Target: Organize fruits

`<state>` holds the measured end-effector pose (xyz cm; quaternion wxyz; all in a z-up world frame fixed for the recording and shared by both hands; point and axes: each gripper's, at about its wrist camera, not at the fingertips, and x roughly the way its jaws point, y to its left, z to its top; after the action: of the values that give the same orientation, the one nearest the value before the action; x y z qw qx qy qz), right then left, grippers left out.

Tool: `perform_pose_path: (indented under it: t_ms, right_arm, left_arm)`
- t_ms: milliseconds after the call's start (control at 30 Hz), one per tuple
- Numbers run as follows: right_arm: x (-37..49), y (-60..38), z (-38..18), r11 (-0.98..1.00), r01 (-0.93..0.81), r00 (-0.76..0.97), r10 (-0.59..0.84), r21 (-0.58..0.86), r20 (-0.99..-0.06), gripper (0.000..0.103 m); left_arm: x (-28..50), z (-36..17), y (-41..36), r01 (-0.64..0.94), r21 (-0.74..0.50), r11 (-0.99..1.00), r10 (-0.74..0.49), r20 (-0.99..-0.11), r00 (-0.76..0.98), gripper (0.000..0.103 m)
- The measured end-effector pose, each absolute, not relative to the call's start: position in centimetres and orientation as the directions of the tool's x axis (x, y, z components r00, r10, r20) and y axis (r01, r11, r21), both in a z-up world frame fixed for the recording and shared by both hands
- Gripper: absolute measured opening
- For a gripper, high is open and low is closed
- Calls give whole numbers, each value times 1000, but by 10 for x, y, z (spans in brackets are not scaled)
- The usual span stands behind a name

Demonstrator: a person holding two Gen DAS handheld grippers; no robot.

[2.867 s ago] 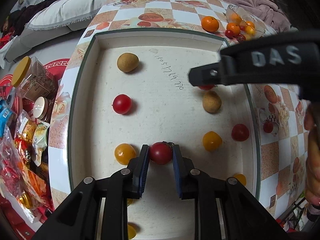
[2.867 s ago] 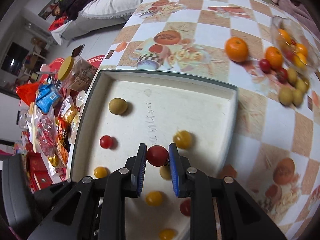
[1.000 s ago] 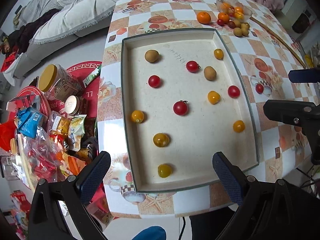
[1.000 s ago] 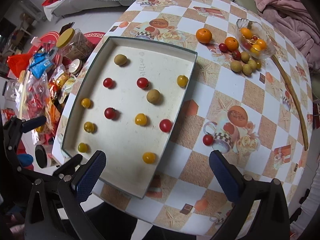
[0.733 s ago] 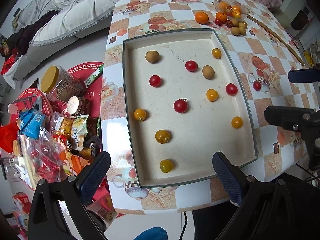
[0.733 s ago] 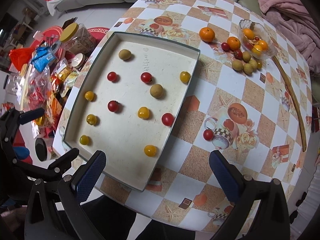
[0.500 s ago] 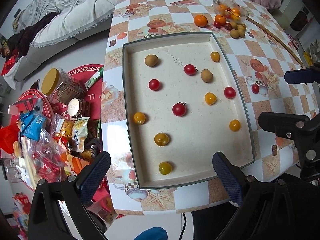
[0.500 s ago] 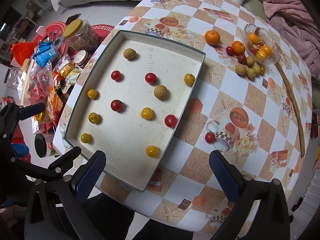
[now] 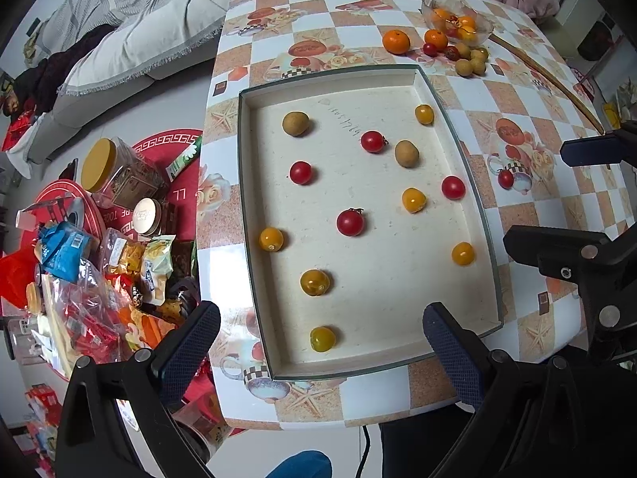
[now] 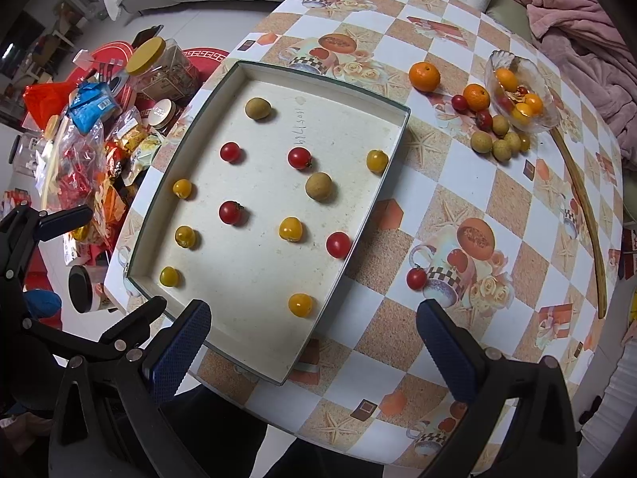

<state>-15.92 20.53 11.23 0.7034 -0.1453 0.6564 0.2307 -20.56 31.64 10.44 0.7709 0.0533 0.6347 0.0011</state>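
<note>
A shallow white tray (image 9: 462,147) (image 10: 254,370) lies on the checked table. It holds several red tomatoes, yellow tomatoes and two brown longans, spread apart. One red tomato (image 9: 350,222) (image 10: 230,212) sits near the tray's middle. A loose red tomato (image 10: 416,278) (image 9: 505,178) lies on the table right of the tray. My left gripper (image 9: 320,342) is open and empty, high above the tray's near edge. My right gripper (image 10: 314,338) is open and empty, high above the table's near right side.
A glass bowl (image 10: 545,119) with oranges stands at the far right, with oranges (image 10: 424,76), tomatoes and longans loose beside it. A long wooden stick (image 10: 585,207) lies along the right edge. Snack bags and jars (image 9: 115,175) crowd the floor at left.
Both grippers let go of their red tomatoes in the tray, opened wide and pulled back high above the table. In the last second the views barely shift.
</note>
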Motion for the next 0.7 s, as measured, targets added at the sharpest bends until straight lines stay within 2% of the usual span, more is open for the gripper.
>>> perform_pose_path:
  t_ms: [700]
  right_arm:
    - [-158, 205, 112, 852, -514, 30, 133, 98, -991, 103]
  left_arm:
    - [-200, 100, 308, 83, 58, 995, 43, -984, 176, 102]
